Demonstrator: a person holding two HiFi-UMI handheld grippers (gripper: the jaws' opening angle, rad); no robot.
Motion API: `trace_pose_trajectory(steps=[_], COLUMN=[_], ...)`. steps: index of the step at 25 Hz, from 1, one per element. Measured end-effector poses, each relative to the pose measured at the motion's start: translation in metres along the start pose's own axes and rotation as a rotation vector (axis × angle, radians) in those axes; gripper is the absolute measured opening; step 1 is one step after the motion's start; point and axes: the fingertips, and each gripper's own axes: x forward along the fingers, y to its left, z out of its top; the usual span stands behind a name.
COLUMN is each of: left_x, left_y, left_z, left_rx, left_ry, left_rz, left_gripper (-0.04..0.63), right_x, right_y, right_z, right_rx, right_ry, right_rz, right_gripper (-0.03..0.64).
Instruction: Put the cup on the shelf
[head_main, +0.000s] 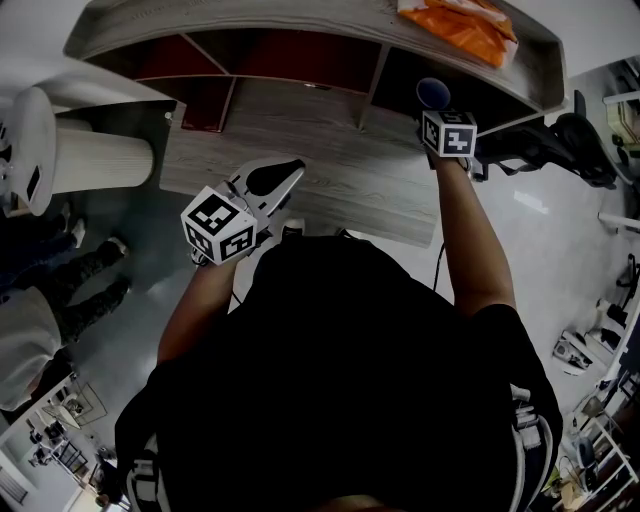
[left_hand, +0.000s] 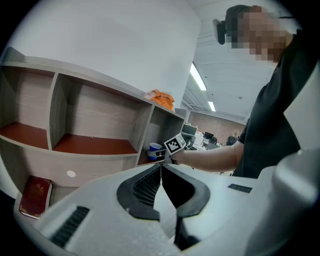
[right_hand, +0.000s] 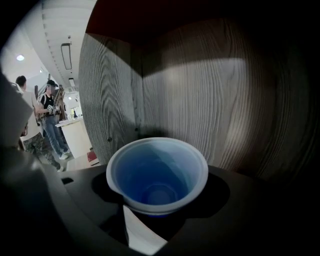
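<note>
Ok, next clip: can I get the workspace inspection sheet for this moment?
Surface: wood-grain shelf, compartment floors red-brown.
Job's things: blue cup upright inside the right-hand compartment.
Clutter: orange bag on the shelf top; red booklet in a low left compartment.
Grippers: right hand-held gripper closed around the cup; left hand-held gripper shut, empty, clear of the shelf.
Cables: nothing seen.
Surroundings: white ribbed cylinder beside the shelf; bystanders standing at the left.
</note>
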Motion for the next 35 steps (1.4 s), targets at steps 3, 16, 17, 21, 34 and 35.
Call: trace_pose_trajectory(steps=[3,16,17,21,34,35], left_x=[-0.002,-0.008,-0.008,-0.006,-0.010,-0.011], left_y=[0.000,0.000,0.000,0.001,0.002,0.002], left_z=[0.000,-0.004,-0.005,-0.009,-0.018,-0.018], left_rx=[-0.002,-0.007,-0.007,-0.006,-0.013,-0.015], left_ry=[0.001,0.000,0.001,0.021,0.082,0.083], left_rz=[0.002,0.009,0.009,0.012,-0.004,-0.004], left_gripper=[0.025,0.025,0.025,0.025,0.025,0.025], right_x=[-0.002,-0.005,-0.007,-0.011,-0.031,-0.032], right_y=[0.001,-0.002,-0.003,-0.006,-0.002,-0.001], right_z=[0.002,0.002,0.001,-0.004,-0.009,-0.009], right_rx=[-0.005,-0.011,-0.009,-0.001,0.019,0.020], right_ry=[0.002,-0.007,-0.010,-0.009,-0.029,-0.029], right_rz=[-0.002,-0.051,-0.057,-0.071,-0.098,-0.100], right_gripper=[0.307,0.357,0.360,0.360,0.365,0.365])
